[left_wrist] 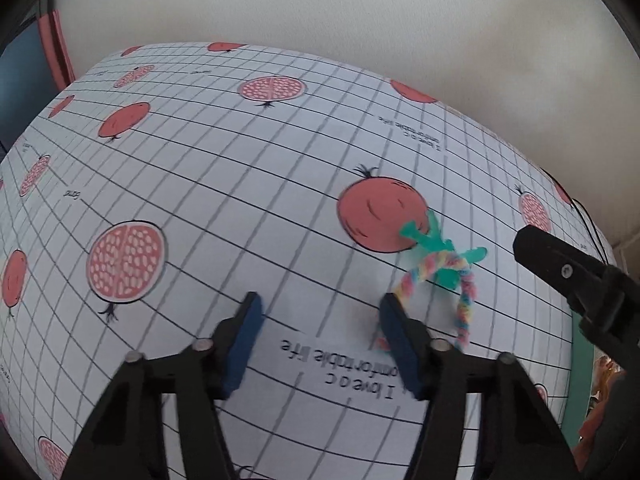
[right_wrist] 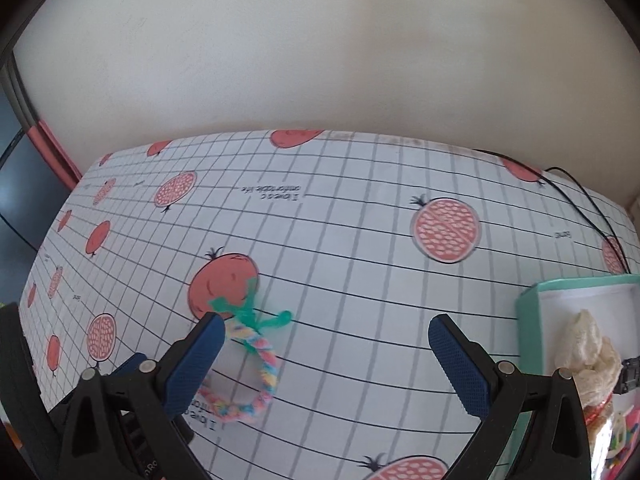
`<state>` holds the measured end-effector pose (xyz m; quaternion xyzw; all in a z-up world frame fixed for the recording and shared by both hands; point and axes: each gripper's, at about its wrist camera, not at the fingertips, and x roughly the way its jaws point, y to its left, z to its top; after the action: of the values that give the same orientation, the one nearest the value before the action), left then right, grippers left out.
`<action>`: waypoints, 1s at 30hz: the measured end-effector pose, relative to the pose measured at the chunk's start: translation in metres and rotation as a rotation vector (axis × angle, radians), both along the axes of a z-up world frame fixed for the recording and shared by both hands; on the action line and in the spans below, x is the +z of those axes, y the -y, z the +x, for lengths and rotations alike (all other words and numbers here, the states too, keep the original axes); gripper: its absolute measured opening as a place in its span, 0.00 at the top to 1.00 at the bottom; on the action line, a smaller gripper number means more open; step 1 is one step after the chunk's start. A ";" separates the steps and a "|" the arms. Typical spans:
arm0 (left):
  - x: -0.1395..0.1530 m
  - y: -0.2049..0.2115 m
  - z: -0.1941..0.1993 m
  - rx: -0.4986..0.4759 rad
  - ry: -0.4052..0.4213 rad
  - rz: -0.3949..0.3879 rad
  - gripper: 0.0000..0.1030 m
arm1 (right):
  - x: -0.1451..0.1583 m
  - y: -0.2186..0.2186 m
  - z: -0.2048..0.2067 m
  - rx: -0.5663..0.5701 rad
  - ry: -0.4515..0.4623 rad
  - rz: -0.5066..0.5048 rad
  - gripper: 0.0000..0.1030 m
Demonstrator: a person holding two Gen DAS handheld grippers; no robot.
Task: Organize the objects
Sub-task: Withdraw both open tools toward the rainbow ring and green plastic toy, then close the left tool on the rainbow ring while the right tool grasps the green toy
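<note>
On the pomegranate-print tablecloth (right_wrist: 360, 280) the braided pastel ring (right_wrist: 256, 376) lies loose, well apart from the teal box (right_wrist: 532, 312) that already holds a cream cloth (right_wrist: 588, 344). Left gripper (left_wrist: 320, 344) and right gripper (right_wrist: 332, 364) both stand wide and empty, so this item seems left to do.

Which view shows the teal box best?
The right wrist view: the teal box shows its rim, white inside and a crumpled cream cloth. The left wrist view catches only a teal strip behind the right gripper.

fuzzy braided yarn ring (right_wrist: 256, 364), matt printed tablecloth (right_wrist: 360, 280), textured blue pads (right_wrist: 460, 364) on black plastic tool
</note>
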<state>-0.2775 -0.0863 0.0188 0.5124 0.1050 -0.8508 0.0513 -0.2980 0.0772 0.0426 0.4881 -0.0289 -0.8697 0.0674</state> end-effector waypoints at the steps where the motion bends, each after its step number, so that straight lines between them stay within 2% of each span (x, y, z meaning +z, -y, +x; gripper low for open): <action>1: 0.001 0.002 0.000 0.005 0.000 0.005 0.51 | -0.001 0.004 -0.001 0.003 0.002 0.008 0.00; 6: 0.001 0.018 0.003 0.042 -0.001 0.026 0.77 | -0.008 0.016 -0.005 0.015 0.021 0.028 0.00; 10: -0.002 0.030 0.006 0.077 -0.005 0.083 0.82 | -0.012 0.016 -0.008 0.002 0.032 0.029 0.00; 12: -0.003 0.036 0.006 0.087 -0.005 0.142 0.82 | -0.013 0.014 -0.010 -0.006 0.036 0.023 0.00; 15: -0.007 0.041 0.004 0.070 -0.002 0.268 0.81 | -0.012 0.011 -0.011 -0.014 0.032 0.034 0.00; 16: -0.007 0.042 0.004 0.075 -0.003 0.289 0.80 | -0.011 0.009 -0.012 -0.018 0.030 0.038 0.00; 19: -0.004 0.030 0.003 0.028 -0.009 0.261 0.69 | -0.009 0.007 -0.013 -0.020 0.028 0.045 0.00; 21: -0.002 0.020 0.001 -0.011 -0.017 0.275 0.58 | -0.007 0.005 -0.014 -0.021 0.023 0.054 0.00; 23: -0.001 0.010 -0.001 -0.038 -0.015 0.259 0.54 | -0.005 0.003 -0.015 -0.020 0.022 0.058 0.00; 30: 0.001 -0.021 -0.005 -0.097 -0.029 0.105 0.51 | -0.004 -0.001 -0.015 -0.012 0.022 0.083 0.00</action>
<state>-0.2829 -0.0655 0.0195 0.5065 0.1250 -0.8529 -0.0186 -0.3126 0.0781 0.0384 0.4999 0.0035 -0.8651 0.0413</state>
